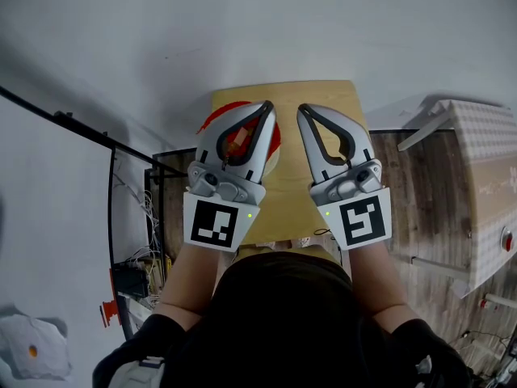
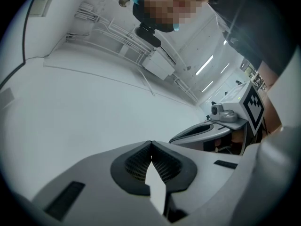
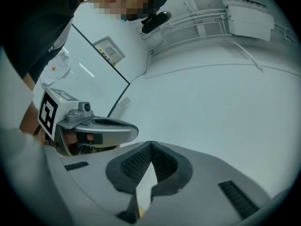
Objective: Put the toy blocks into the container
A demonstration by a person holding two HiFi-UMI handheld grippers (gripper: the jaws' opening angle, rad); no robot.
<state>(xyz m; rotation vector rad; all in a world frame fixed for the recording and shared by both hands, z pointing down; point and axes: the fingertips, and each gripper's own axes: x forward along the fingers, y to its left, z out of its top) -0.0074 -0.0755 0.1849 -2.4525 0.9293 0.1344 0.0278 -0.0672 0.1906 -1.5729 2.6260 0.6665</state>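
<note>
While held over the worktop [image 1: 331, 103], left hand-held gripper [image 1: 266, 106] and right hand-held gripper [image 1: 302, 110] are seen with jaws together; red container [image 1: 212, 120] is partly covered by the left.

Two hand-held grippers [image 1: 266, 107] [image 1: 304, 111], one table [image 1: 327, 97], one container [image 1: 212, 120]

A lab or test room is suggested: bare white walls [image 2: 94, 112], ceiling strip lights [image 2: 205, 66], a cable-strewn rack [image 1: 148, 217] and a small wooden table [image 1: 339, 103] are seen.

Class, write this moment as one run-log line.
left gripper: shut, empty | right gripper: shut, empty | red container: on table, below left gripper
</note>
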